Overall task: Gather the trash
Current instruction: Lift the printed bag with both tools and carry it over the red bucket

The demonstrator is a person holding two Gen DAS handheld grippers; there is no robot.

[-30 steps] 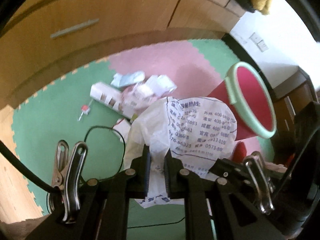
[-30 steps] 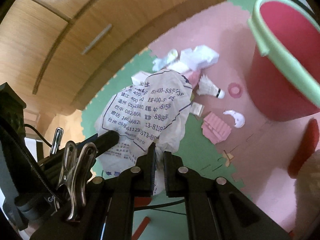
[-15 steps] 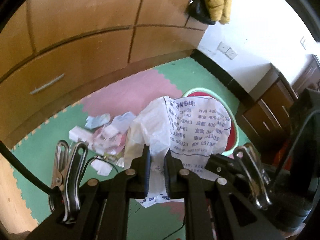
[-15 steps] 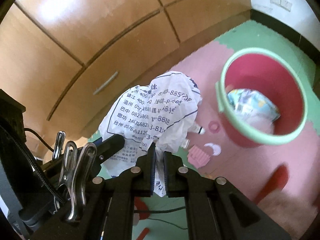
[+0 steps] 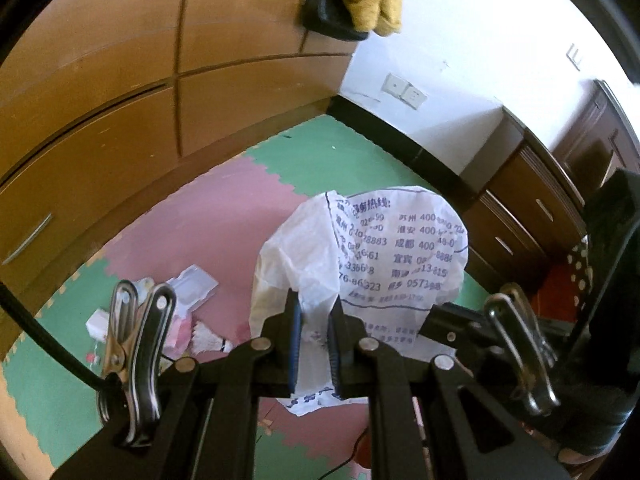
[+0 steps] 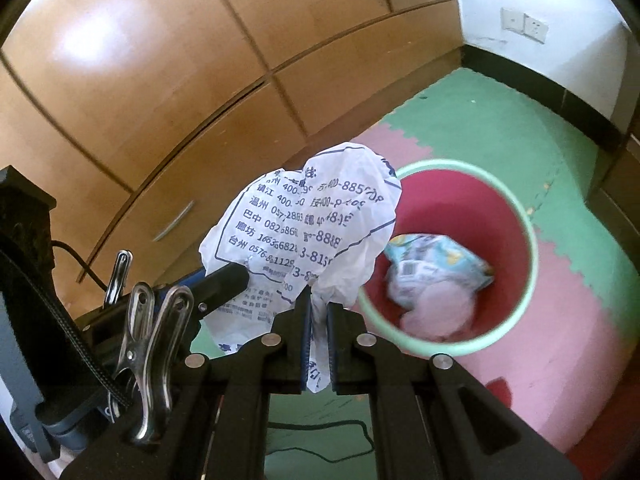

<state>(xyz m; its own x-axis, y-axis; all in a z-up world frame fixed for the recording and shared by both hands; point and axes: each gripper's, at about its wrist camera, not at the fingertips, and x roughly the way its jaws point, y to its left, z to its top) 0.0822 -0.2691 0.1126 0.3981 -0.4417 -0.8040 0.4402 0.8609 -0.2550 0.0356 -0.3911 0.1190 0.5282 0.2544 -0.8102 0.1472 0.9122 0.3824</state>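
Note:
A white plastic bag with blue print [image 5: 384,256] hangs in the air, held from both sides. My left gripper [image 5: 314,312] is shut on one edge of it. My right gripper [image 6: 319,308] is shut on the other edge of the bag [image 6: 304,224]. The left gripper's finger [image 6: 224,280] shows against the bag in the right wrist view. A red bucket with a green rim [image 6: 516,216] stands on the floor just right of the bag, with a blue-and-white wrapper [image 6: 436,264] and pale trash inside. In the left wrist view the bag hides the bucket.
Loose trash [image 5: 188,292] and a shuttlecock [image 5: 208,338] lie on the pink and green foam mat [image 5: 208,224] at the left. Wooden cabinets [image 6: 160,100] stand behind. A dark dresser [image 5: 536,208] and a white wall with sockets [image 5: 404,90] are to the right.
Both grippers have lifted the bag up and carried it right, away from the trash pile. The bucket now sits below and just right of the bag, seen from above.

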